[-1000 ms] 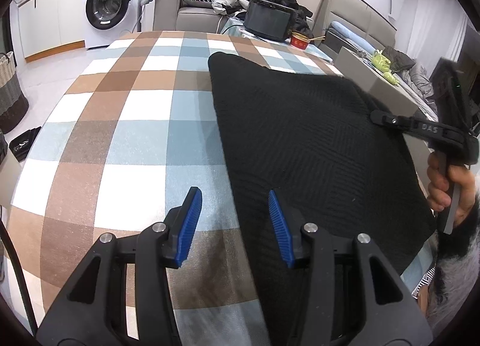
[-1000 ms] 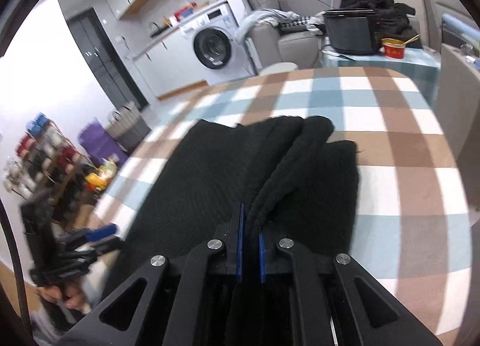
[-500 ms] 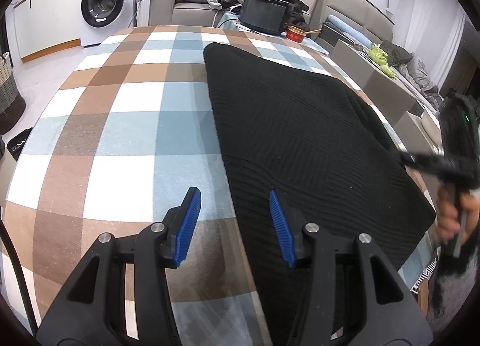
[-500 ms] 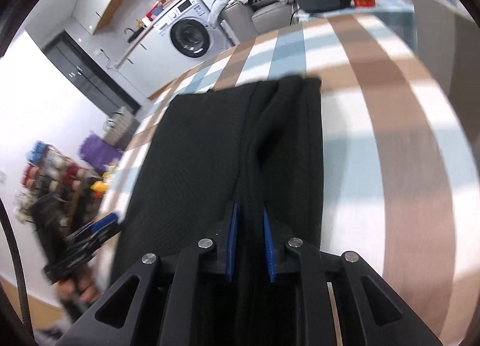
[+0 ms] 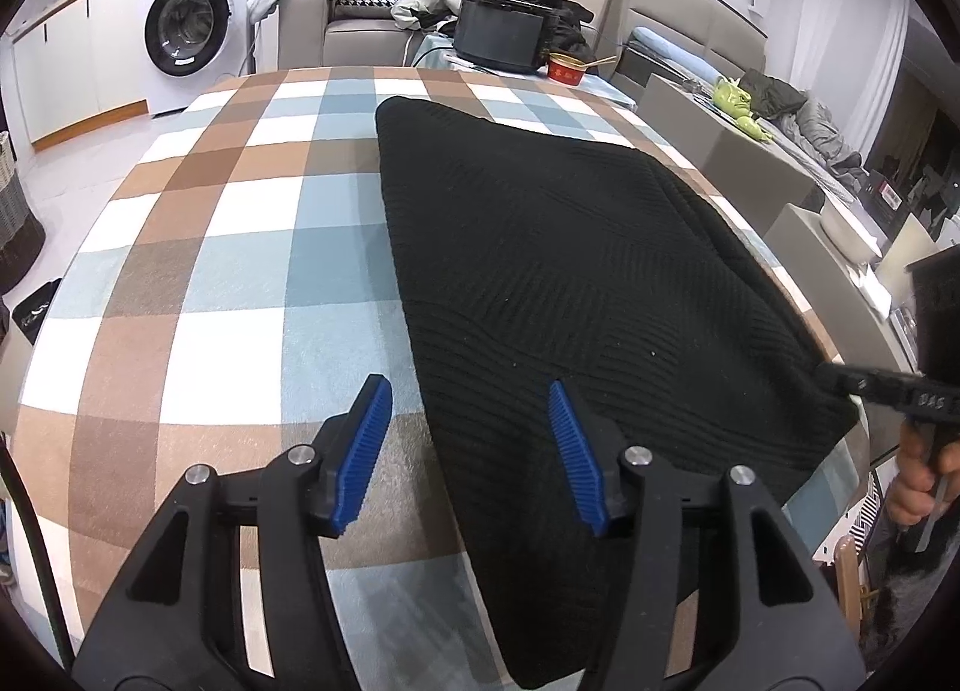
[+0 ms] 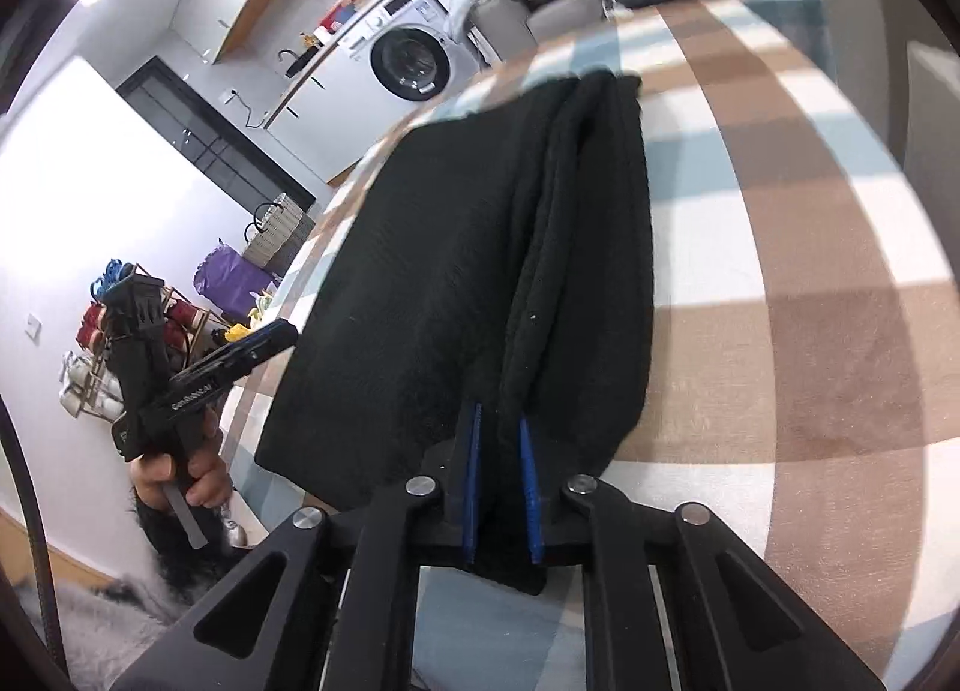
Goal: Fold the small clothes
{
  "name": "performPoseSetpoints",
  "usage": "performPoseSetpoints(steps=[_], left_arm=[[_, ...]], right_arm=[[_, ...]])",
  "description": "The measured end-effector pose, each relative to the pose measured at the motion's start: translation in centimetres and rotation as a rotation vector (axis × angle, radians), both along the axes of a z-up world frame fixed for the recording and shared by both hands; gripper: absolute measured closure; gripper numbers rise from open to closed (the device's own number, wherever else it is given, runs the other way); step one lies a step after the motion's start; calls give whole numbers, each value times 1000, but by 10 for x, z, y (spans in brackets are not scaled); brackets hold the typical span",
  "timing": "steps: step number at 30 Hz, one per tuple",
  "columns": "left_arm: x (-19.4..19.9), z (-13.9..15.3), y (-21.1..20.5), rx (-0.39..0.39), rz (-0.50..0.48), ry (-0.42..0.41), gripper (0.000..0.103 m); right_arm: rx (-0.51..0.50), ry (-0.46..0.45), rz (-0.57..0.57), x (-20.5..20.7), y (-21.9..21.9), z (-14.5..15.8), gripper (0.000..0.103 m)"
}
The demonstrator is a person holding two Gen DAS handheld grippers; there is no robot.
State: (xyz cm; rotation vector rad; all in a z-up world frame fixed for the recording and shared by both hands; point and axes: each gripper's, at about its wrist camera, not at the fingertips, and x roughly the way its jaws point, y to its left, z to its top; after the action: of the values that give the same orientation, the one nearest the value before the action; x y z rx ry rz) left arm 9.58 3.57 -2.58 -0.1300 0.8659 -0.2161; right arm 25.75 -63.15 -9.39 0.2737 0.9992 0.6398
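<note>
My knit garment [image 5: 558, 271] lies on the checked tablecloth [image 5: 228, 247], toward its right half. My left gripper [image 5: 468, 445] hovers over the garment's near-left edge; my right gripper [image 6: 499, 475] pinches its folded edge. The washing machine [image 5: 192, 31] stands beyond the table, left of the sofa [image 5: 354, 25].

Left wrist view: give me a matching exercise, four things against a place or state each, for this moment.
Things:
1. black knit garment
2. washing machine
3. red bowl
4. left tongs

Place or state:
A. far left, against the wall
B. open, astride the garment's near edge
C. flat on the checked tablecloth
D. beyond the table's far end, beside a black box

Pairs: 1-C, 2-A, 3-D, 4-B
</note>
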Motion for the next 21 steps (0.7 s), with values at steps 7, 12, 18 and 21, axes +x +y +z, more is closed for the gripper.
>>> performPoseSetpoints(steps=[7,12,18,21], left_arm=[[-1,0,2,-2,-4,1,51],[-7,12,-8,-20,-30,-29,51],[-19,5,-44,-12,-167,-25,48],[-26,-5,-60,20,-237,-10,48]], right_arm=[[-184,27,8,3,7,-1,87],[-112,-72,-37,4,-1,20,82],[-89,-34,16,30,25,-2,81],[-103,-12,31,42,35,-14,83]])
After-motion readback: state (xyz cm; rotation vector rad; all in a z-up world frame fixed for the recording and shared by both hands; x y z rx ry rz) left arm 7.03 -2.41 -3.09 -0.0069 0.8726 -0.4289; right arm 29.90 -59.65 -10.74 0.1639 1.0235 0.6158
